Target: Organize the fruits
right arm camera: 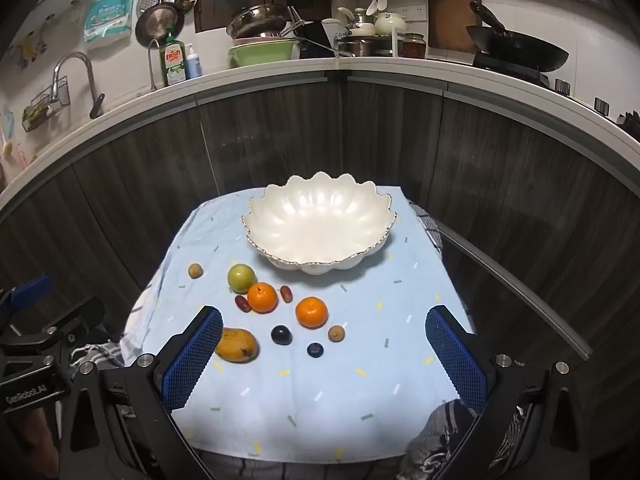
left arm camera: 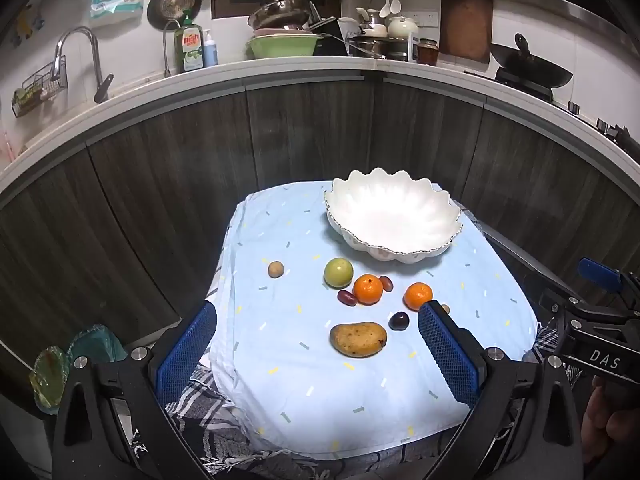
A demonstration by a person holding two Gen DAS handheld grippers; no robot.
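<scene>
The right wrist view shows 2 fruits that the left wrist view does not give whole: a small blueberry [right arm camera: 315, 349] and a tan round fruit [right arm camera: 336, 333] near the front orange; in the left view the blue pad hides the berry and all but a sliver of the tan one. Each view also catches the other tool at its edge, the right tongs [left arm camera: 600, 312] in the left view, seen only in part there.

The left tongs [left arm camera: 316, 354] stand spread wide, holding nothing, the pads clear of the cloth and fruit. The right tongs [right arm camera: 324, 356] are likewise spread wide and empty in their own view, hanging over the near part of the cloth.

The fruits lie loose on the pale blue cloth [right arm camera: 360, 380] that covers the surface, all in front of the white scalloped bowl [right arm camera: 320, 236], which holds nothing. There is a green apple [right arm camera: 241, 278], 2 oranges, the rear orange [right arm camera: 262, 297] and the front orange [right arm camera: 311, 312], 2 reddish grapes [right arm camera: 242, 303] flanking the rear orange, a dark plum [right arm camera: 281, 335], a yellow mango [right arm camera: 236, 345] with brown spots, and a small brown fruit [right arm camera: 195, 270] apart at the left.
</scene>
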